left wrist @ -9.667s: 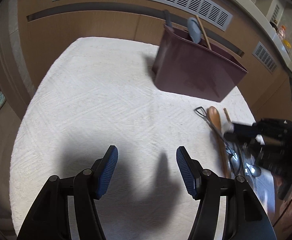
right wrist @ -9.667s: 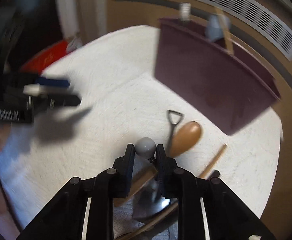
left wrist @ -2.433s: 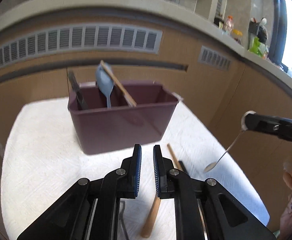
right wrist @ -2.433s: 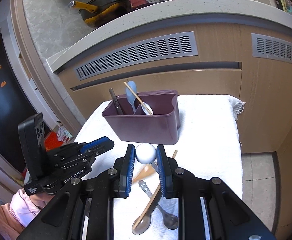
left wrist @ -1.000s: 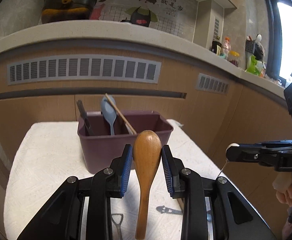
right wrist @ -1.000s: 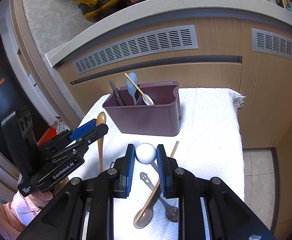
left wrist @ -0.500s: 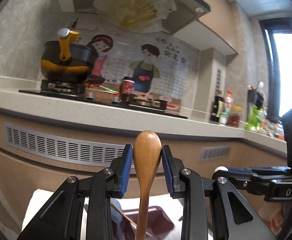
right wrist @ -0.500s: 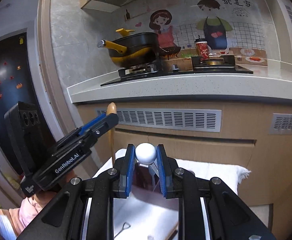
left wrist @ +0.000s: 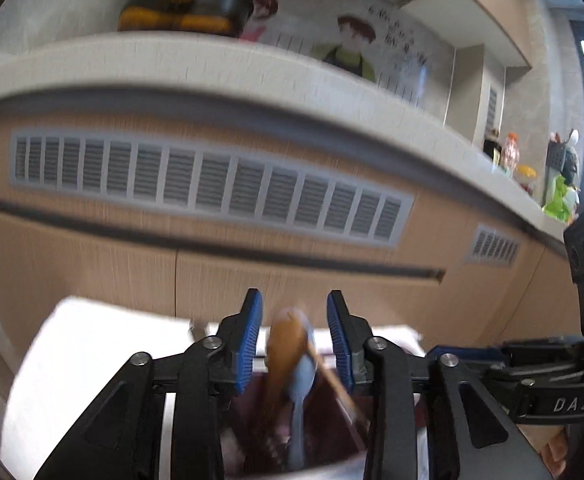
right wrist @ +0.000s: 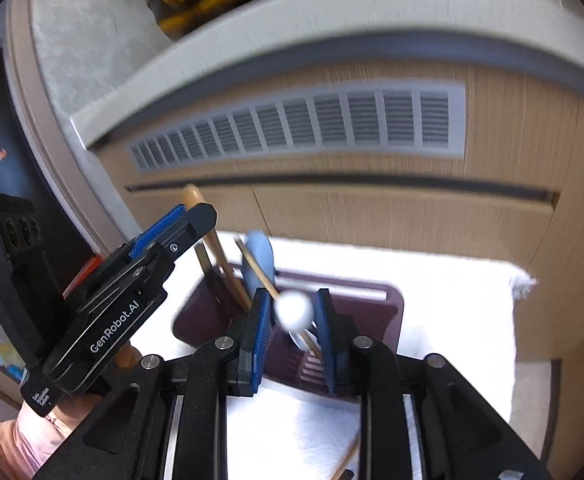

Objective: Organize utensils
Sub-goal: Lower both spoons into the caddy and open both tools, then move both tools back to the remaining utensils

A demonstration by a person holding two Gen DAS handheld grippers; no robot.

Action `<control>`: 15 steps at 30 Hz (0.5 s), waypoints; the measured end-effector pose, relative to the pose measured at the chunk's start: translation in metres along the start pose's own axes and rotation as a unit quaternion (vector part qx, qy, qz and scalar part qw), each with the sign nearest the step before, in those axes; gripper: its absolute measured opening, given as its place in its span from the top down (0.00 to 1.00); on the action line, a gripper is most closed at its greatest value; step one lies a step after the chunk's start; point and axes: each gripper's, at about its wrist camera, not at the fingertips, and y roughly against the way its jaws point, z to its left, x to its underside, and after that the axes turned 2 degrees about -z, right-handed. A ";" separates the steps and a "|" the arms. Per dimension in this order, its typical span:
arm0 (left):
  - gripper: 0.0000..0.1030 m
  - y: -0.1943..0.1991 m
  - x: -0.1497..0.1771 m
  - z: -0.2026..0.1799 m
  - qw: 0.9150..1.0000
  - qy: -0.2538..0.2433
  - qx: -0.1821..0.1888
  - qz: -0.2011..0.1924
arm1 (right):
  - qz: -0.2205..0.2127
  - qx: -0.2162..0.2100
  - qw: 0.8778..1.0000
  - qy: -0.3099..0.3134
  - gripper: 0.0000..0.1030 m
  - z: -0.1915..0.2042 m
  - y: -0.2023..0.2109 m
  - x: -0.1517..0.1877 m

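White towel (right wrist: 431,292), vented wooden cabinet (left wrist: 212,184), pale countertop (left wrist: 172,60), black-and-yellow pan (left wrist: 184,0) above

Smooth wooden spoon (left wrist: 286,344), matt maroon plastic caddy (right wrist: 387,312), white textured cloth (right wrist: 451,320) — wood-grain cabinets (left wrist: 92,264)

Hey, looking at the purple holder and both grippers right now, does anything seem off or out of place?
Nothing looks spilled or damaged. The wooden spoon and the white-knobbed spoon sit loose between fingers that have just been opening, dropping into the purple holder. One wooden stick lies on the white cloth, not yet put away.
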 end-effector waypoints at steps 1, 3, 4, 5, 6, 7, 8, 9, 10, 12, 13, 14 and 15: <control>0.63 0.000 0.004 0.002 1.000 0.000 -0.004 0.007 | 0.005 0.001 1.000 0.000 0.70 0.000 -0.002 0.003; 0.63 0.007 0.009 0.005 1.000 0.006 -0.003 0.013 | -0.001 0.015 1.000 0.001 0.59 0.000 -0.001 0.006; 0.63 0.012 0.010 0.006 1.000 0.009 -0.004 0.016 | -0.007 0.023 1.000 0.003 0.57 0.001 0.002 0.009; 0.62 0.017 0.010 0.007 1.000 0.010 -0.006 0.017 | -0.016 0.033 0.999 0.008 0.53 0.002 0.007 0.012; 0.57 0.024 0.010 0.007 1.000 0.009 -0.010 0.020 | -0.024 0.041 0.999 0.011 0.49 0.003 0.012 0.014; 0.53 0.030 0.010 0.008 1.000 0.008 -0.016 0.024 | -0.034 0.051 0.998 0.015 0.46 0.006 0.017 0.017; 0.48 0.038 0.012 0.008 0.999 0.006 -0.023 0.028 | -0.048 0.065 0.997 0.020 0.38 0.008 0.024 0.022; 0.47 0.046 0.014 0.008 0.999 0.004 -0.031 0.032 | -0.070 0.087 0.993 0.025 0.28 0.009 0.033 0.027; 0.47 0.054 0.018 0.008 0.999 0.002 -0.034 0.038 | -0.090 0.106 0.990 0.031 0.23 0.014 0.038 0.031; 0.47 0.068 0.027 0.007 0.997 -0.005 -0.043 0.056 | -0.129 0.149 0.979 0.045 0.07 0.022 0.055 0.043; 0.47 0.074 0.032 0.006 0.997 -0.008 -0.049 0.066 | -0.137 0.166 0.975 0.055 0.05 0.025 0.061 0.049; 0.46 0.079 0.041 0.005 0.995 -0.014 -0.052 0.083 | -0.137 0.181 0.971 0.071 0.03 0.030 0.064 0.055; 0.46 0.083 0.048 0.005 0.993 -0.020 -0.055 0.099 | -0.133 0.192 0.968 0.088 0.02 0.034 0.067 0.062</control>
